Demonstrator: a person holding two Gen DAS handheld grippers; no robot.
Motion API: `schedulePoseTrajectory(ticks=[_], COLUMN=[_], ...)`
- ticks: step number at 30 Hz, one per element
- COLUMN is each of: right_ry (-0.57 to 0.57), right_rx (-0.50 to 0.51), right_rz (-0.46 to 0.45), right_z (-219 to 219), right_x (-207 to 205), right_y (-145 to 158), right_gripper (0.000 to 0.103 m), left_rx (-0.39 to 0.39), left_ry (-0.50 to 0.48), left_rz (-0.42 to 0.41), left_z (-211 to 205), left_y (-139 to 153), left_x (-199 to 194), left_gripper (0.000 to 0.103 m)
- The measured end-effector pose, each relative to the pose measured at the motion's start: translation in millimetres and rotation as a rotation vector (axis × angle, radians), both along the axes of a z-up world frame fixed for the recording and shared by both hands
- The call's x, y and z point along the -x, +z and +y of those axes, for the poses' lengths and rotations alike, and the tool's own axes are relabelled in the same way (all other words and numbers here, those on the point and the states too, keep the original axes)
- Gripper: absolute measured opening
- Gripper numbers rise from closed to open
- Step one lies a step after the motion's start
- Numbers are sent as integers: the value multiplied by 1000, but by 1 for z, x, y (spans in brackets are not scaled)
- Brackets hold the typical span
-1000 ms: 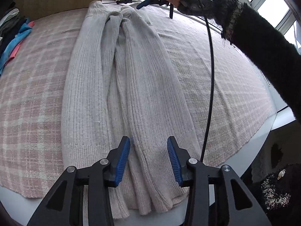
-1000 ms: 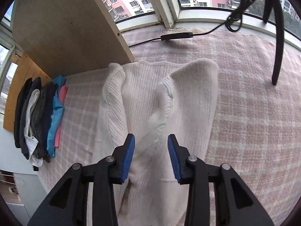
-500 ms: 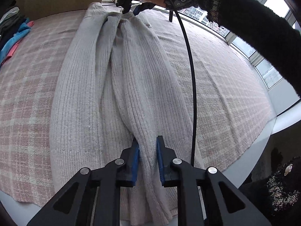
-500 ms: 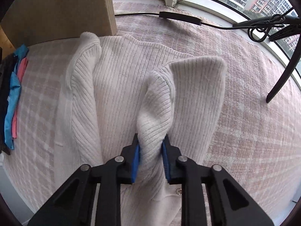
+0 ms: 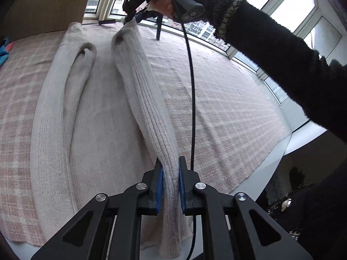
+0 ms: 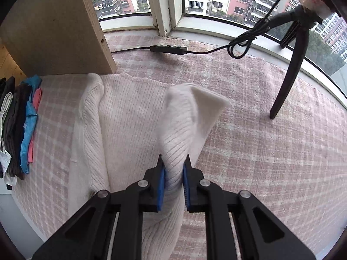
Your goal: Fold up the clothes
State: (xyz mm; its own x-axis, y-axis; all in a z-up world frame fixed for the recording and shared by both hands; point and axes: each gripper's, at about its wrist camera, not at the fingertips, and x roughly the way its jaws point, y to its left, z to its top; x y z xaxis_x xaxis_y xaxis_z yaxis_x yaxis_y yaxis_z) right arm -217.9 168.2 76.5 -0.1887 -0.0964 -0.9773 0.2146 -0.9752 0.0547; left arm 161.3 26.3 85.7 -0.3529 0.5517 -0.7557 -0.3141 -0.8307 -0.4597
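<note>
In the left wrist view, the left gripper (image 5: pixel 170 189) is seen clamped on the hem end of the cream ribbed sweater (image 5: pixel 97 117), the knit bunched tight between the blue pads (image 5: pixel 159 191). A second ago these jaws stood apart over the flat cloth; they have since been brought together, and the right-hand edge of the garment has been raised off the checked pink cover (image 5: pixel 227 112) into a taut ridge. That ridge runs up to the far end, where the right gripper (image 5: pixel 138 18) is held by a hand (image 5: pixel 166 4) in a dark sleeve (image 5: pixel 271 49). The rest of the sweater is left lying flat on the cover, its other long edge rolled over.

In the right wrist view, the right gripper (image 6: pixel 173 183) is shown with a thick fold of the sweater (image 6: pixel 130 125) at the shoulder end pinched between its pads (image 6: pixel 161 185); its jaws are closing the last little way, having been open a second ago. The shoulder corner has been lifted and stands up as a loose peak. Whether one layer or several are caught cannot be told, as the fold is hidden between the pads. A stack of folded clothes (image 6: pixel 19 125) is seen at the left edge.

With both ends gripped and the edge lifted, the side is judged ready to be carried across the body for a lengthwise fold.
</note>
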Motion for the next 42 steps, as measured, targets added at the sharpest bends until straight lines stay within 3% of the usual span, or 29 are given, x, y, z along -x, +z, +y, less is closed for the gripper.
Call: schedulePoseTrajectory(ticks=[5,8,10,12,14,16,18,21,27,29,30,31,32,35,39,42], right_ry=[44,118,153,112,91,116,157,202,264,280,280,274,266,246,218,183], right_rx=[-80,-158,-114,0,122,181,178,177,108,84,82,90,107,122,157,168], right_rz=[-23,0,-10,7,43,62,39,-30,-117,-105,-94,-90,-96,-94,-76,-64], right_z=[-45,-64,-63,-47,-37,-41,-60,-81,-106,-110,-111,-111,-111,-109,-90,-70], right_x=[-1,-5,-7,-7,-7,-6,-6,-16,-23,-29,-30,-30,-30,-29,-29,-28], right_y=[-50,-49,-36,-10,13,22,13,-8,-51,-53,-53,-52,-51,-45,-23,-24], right_gripper=[15,25,27,27,27,38,43,43,43,43,41,36,25,14,12,12], left_rx=[68,71,52,55,116,207,256,260,383,412,421,429,428,382,312,337], left_ry=[82,81,100,134,189,225,243,222,148,138,134,132,131,140,121,77], left_rz=[-78,-92,-79,-29,44,82,75,27,63,93,105,110,104,82,134,118], left_z=[-25,-33,-39,-48,-60,-62,-75,-69,-38,-34,-33,-33,-35,-44,-47,-38], left_y=[-30,-25,-14,1,15,18,12,-1,-17,-20,-20,-20,-21,-16,16,5], left_x=[5,2,-4,-14,-24,-27,-33,-25,-25,-23,-21,-20,-17,-12,-21,-22], left_gripper=[11,14,15,15,19,25,28,29,49,46,38,20,10,6,6,6])
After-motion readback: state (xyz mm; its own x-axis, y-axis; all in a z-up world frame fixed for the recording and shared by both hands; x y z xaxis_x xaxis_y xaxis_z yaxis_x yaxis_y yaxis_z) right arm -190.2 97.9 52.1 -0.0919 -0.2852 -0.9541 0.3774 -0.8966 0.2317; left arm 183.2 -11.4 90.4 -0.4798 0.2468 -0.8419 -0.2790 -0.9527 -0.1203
